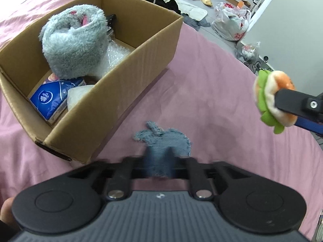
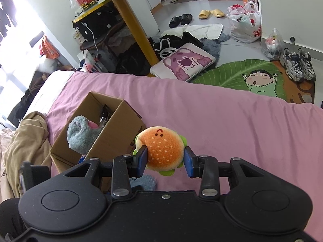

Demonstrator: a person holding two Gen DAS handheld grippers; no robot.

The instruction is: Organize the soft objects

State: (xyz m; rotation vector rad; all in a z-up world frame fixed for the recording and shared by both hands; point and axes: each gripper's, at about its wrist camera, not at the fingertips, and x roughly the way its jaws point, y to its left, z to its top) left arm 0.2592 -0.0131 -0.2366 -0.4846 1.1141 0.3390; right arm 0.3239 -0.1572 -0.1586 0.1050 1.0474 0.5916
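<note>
Already the cardboard box (image 1: 129,64), at ten o'clock in the left wrist view, held a fluffy grey-blue plush (image 1: 74,44), a blue tissue pack (image 1: 50,98) and some bubble wrap (image 1: 117,54), so part of the sorting looked done. The left gripper (image 1: 158,161) was closed on a blue terry cloth (image 1: 163,139), whose free end lay on the pink bedsheet (image 1: 212,92) just beside the box's near corner. At three o'clock the hamburger plush (image 1: 270,98) hung in the air, pinched by the other tool. Both, I judged, had yet to go into the box.

From the right wrist view, the right gripper (image 2: 164,158) stood partly closed, its blue pads squeezing the hamburger plush on both sides, above the sheet and just right of the box at nine o'clock. A tan blanket (image 2: 26,137) was bunched at the bed's edge. Beyond the bed, the floor was cluttered: a leaf-shaped cartoon rug (image 2: 232,72) at two o'clock, sneakers (image 2: 298,64), slippers (image 2: 211,13), plastic bags (image 2: 245,23), and a yellow-legged table (image 2: 133,26) at twelve.
</note>
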